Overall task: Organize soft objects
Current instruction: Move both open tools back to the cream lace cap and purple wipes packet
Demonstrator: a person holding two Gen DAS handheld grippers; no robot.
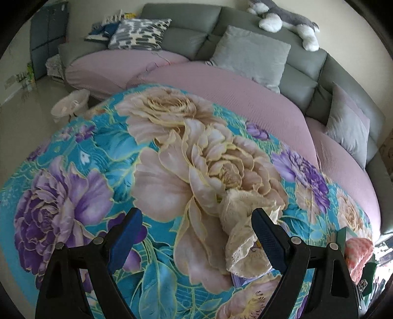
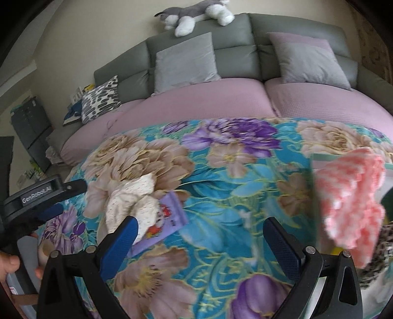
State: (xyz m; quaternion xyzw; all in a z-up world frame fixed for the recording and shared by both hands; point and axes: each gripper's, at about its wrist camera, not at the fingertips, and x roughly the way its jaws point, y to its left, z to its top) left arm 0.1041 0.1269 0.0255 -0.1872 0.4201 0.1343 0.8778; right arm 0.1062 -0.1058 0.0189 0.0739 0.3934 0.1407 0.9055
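Two hand-held grippers are held over a floral blanket (image 1: pixel 98 157) spread across a surface in front of a grey sofa (image 1: pixel 245 22) with mauve seat covers, where soft items are set out to be organized. The left gripper (image 1: pixel 196 238) is seen with its jaws spread wide and nothing between the pads; only blanket shows in the gap. A cream lace cloth (image 1: pixel 243 220) lies crumpled just beside its right finger, partly covering a lilac printed pouch (image 2: pixel 167 218), and whether the finger touches the lace cannot be told. The right gripper (image 2: pixel 201 241) is likewise seen wide open and empty, angled down over bare blanket between the lace cloth on the left and a fluffy pink-and-white knit (image 2: pixel 348 193) on the right. The knit is draped over the edge of what appears to be a green-rimmed box (image 2: pixel 343 158), which suggests the box serves as the collecting place. A leopard-print item (image 2: pixel 380 252) is glimpsed below the knit, too blurred to identify. The lace cloth and pouch sit loose on the blanket, so they are judged to be awaiting collection, and the open jaws appear readied for a pick. Cushions are propped along the sofa back, and a plush husky (image 1: pixel 282 14) is laid on top, well apart from the work.
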